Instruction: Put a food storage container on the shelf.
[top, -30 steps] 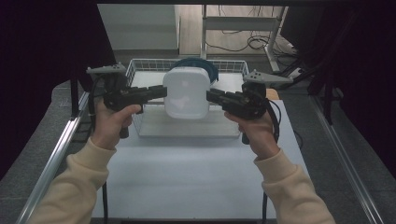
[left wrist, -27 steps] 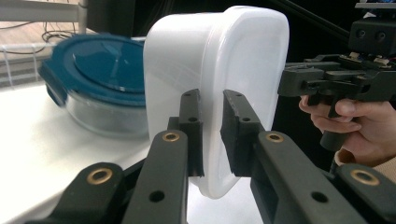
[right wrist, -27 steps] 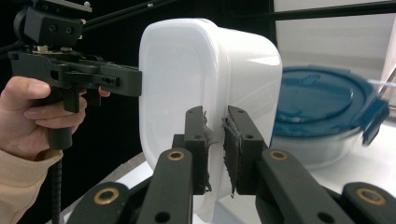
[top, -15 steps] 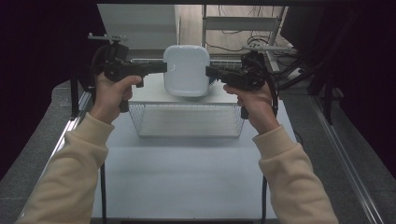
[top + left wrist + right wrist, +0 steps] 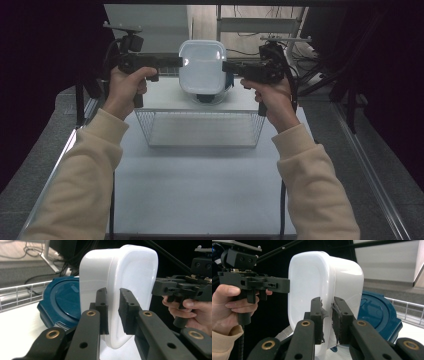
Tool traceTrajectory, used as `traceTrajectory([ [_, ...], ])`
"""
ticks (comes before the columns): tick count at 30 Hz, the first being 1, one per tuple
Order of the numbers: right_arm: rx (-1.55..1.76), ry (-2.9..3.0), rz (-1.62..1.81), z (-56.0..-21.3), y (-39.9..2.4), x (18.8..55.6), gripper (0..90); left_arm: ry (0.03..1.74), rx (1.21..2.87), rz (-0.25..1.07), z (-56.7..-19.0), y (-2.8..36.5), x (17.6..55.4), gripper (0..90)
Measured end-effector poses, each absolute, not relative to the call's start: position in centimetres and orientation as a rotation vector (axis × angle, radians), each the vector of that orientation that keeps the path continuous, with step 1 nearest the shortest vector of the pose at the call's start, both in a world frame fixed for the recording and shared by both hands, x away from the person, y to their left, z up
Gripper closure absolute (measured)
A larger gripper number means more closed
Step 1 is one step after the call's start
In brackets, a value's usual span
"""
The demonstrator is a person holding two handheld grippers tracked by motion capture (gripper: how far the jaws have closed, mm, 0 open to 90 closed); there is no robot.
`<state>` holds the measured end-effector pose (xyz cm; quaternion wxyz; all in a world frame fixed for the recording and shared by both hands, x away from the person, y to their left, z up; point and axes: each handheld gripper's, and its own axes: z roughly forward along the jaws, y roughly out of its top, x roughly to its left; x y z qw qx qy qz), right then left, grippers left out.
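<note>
You hold the white container (image 5: 202,67) aloft | left gripper (image 5: 176,61) clamps its left rim | right gripper (image 5: 229,66) clamps its right rim | above the wire basket (image 5: 202,131)

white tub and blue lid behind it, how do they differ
The white tub is glossy white, held up in the air, pinched at its sides by the left gripper and the right gripper. The blue lid is dark blue, flatter, ungripped, lower behind it. Both look like plastic with rounded corners.
</note>
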<state>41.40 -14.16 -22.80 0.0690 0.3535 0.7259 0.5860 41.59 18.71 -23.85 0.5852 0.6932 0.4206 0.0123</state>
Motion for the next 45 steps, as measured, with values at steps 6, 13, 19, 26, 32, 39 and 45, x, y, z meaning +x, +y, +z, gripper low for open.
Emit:
traceTrajectory([
  [6, 1.171, 2.198, 1.768, -23.2, -14.1, 43.6, 78.3, 1.031, 1.594, -0.053, -24.3, 18.8, 43.6, 78.8],
  [13, 1.325, 2.186, 1.801, -23.2, -14.6, 45.4, 77.6, 1.071, 1.571, -0.078, -24.1, 18.4, 45.0, 78.5],
  [19, 1.472, 2.155, 1.833, -23.7, -14.9, 47.4, 75.8, 1.134, 1.536, -0.106, -24.1, 18.0, 46.7, 76.3],
  [26, 1.534, 2.134, 1.854, -24.3, -14.8, 49.3, 74.1, 1.199, 1.475, -0.147, -25.1, 18.1, 48.6, 75.3],
  [32, 1.599, 2.118, 1.857, -25.2, -14.8, 50.3, 72.9, 1.226, 1.464, -0.172, -26.0, 18.3, 49.6, 75.0],
  [39, 1.596, 2.113, 1.864, -25.3, -14.7, 50.4, 66.2, 1.209, 1.463, -0.178, -26.2, 18.3, 49.5, 69.6],
  [45, 1.452, 2.029, 1.861, -24.2, -15.5, 48.7, 35.0, 1.184, 1.47, 0.032, -24.8, 19.0, 47.1, 38.0],
])
